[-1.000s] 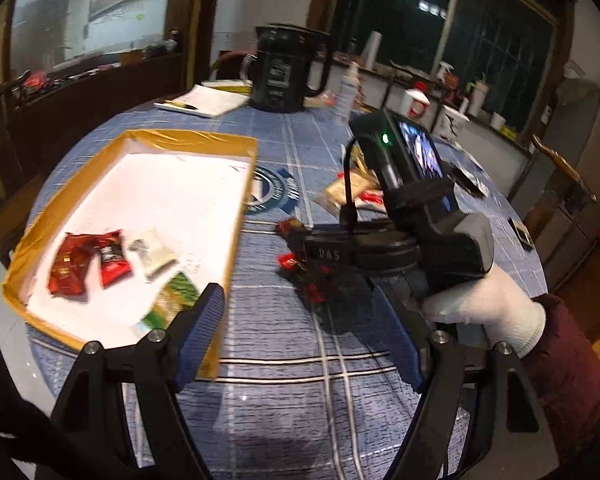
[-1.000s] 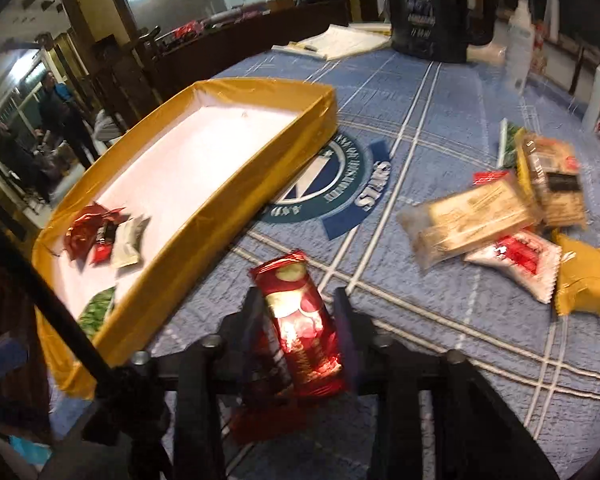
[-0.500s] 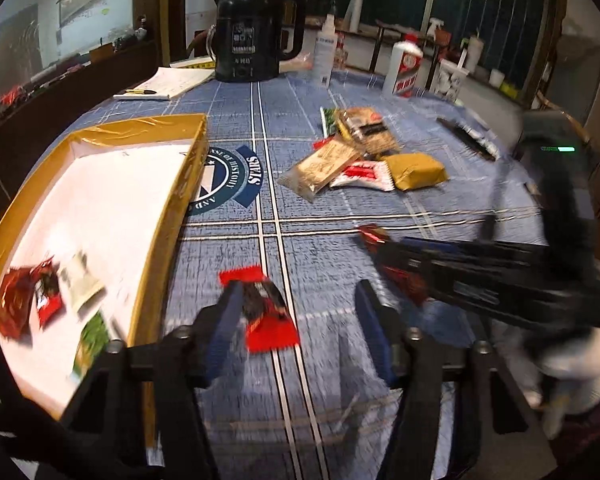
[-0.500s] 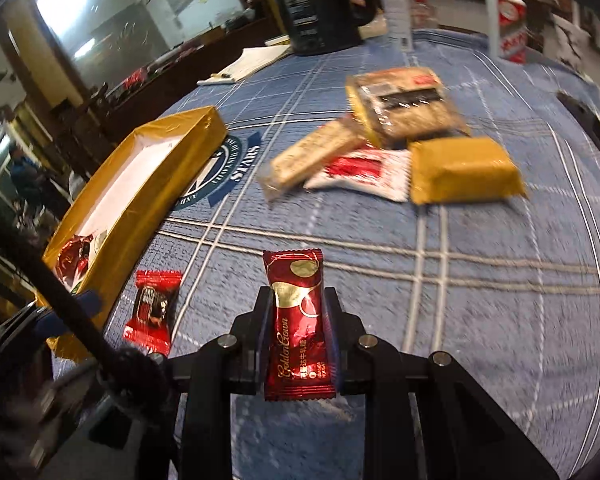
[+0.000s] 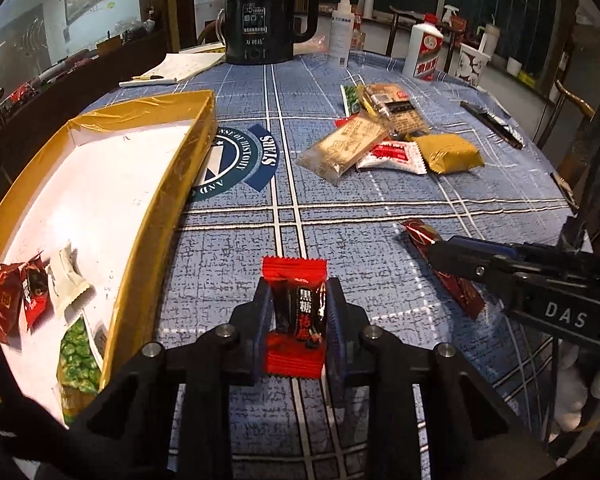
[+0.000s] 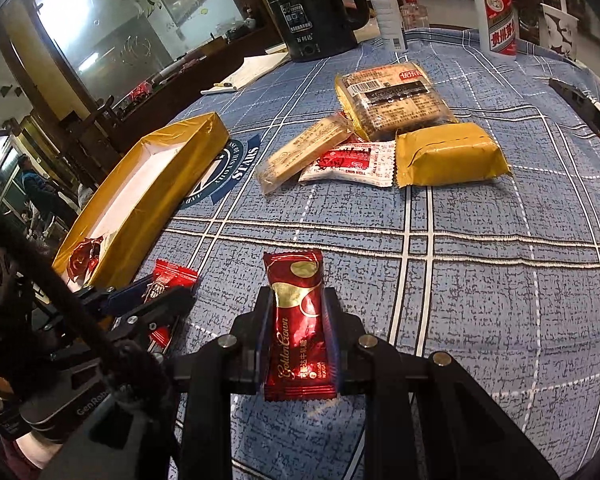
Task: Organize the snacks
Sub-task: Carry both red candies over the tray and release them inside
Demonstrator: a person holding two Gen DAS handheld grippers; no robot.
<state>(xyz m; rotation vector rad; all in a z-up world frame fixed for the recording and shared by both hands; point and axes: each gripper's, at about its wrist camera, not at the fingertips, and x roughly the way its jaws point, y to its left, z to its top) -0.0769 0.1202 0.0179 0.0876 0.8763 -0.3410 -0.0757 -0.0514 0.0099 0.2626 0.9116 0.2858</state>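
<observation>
Lying between each pair of jaws, a candy point(image 5: 298, 312) sits clamped left, a nougat point(image 6: 300, 332) clamped right.

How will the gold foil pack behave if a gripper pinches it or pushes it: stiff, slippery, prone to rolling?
The gold foil pack looks blocky and flat-bottomed on the tablecloth, so it should slide rather than roll. Its glossy, wrinkled wrapper probably gives a slippery, crinkling grip. It seems thicker than the flat sachets beside it, so likely fairly stiff, though the contents are hidden.

You're in a home dining room: cloth-covered surface point(image 5: 380, 216), kettle point(image 5: 266, 16) at twelve o'clock, wooden cabinets point(image 6: 112, 92) at ten.
</observation>
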